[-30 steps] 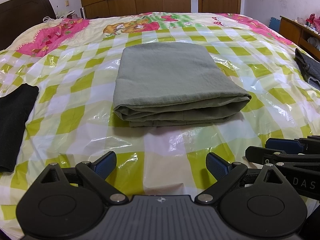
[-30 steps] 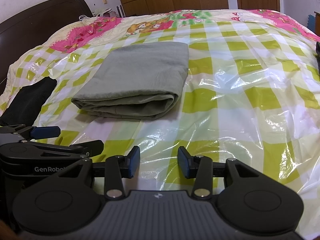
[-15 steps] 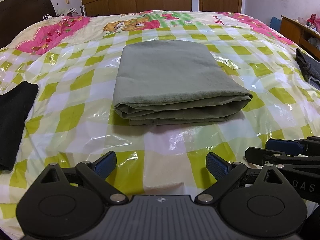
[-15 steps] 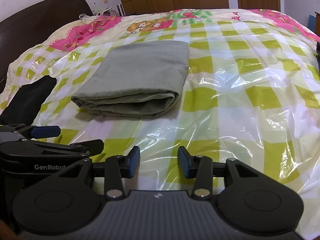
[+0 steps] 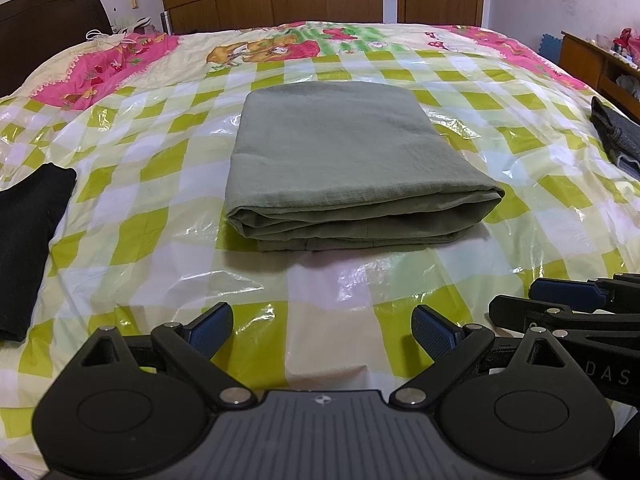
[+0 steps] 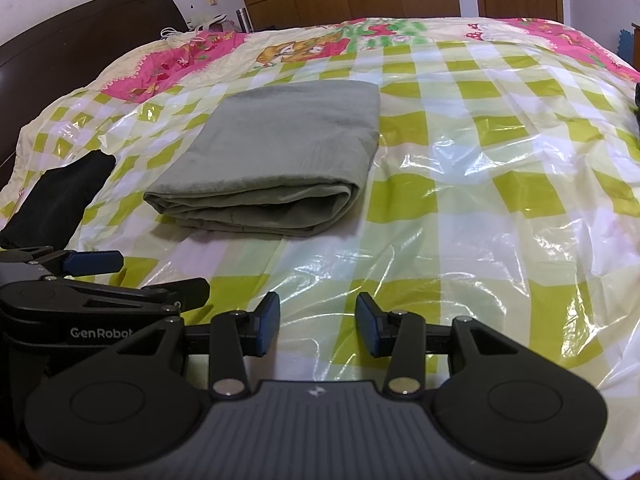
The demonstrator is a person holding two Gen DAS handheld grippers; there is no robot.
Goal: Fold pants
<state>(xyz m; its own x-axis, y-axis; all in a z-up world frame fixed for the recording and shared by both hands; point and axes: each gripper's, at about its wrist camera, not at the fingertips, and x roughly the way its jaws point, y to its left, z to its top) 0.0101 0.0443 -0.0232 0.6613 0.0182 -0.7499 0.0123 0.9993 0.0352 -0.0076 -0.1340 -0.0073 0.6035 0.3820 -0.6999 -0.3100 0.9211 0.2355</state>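
The grey-green pants [image 5: 344,160] lie folded into a flat rectangle on the bed, with the layered edge facing me; they also show in the right wrist view [image 6: 276,164]. My left gripper [image 5: 322,330] is open and empty, hovering over the bedcover well short of the pants. My right gripper [image 6: 318,322] is open and empty, to the right of the pants and nearer me. Each gripper shows at the edge of the other's view.
The bed has a green-and-white checked cover under clear plastic sheet [image 5: 168,240]. A black garment [image 5: 28,240] lies at the left edge and a dark folded garment [image 5: 616,136] at the right. A dark headboard [image 6: 72,36] stands at the left, wooden wardrobes behind.
Both views have shifted slightly, as if the grippers have drawn back and risen a little. The pants have not moved and both grippers stay open.
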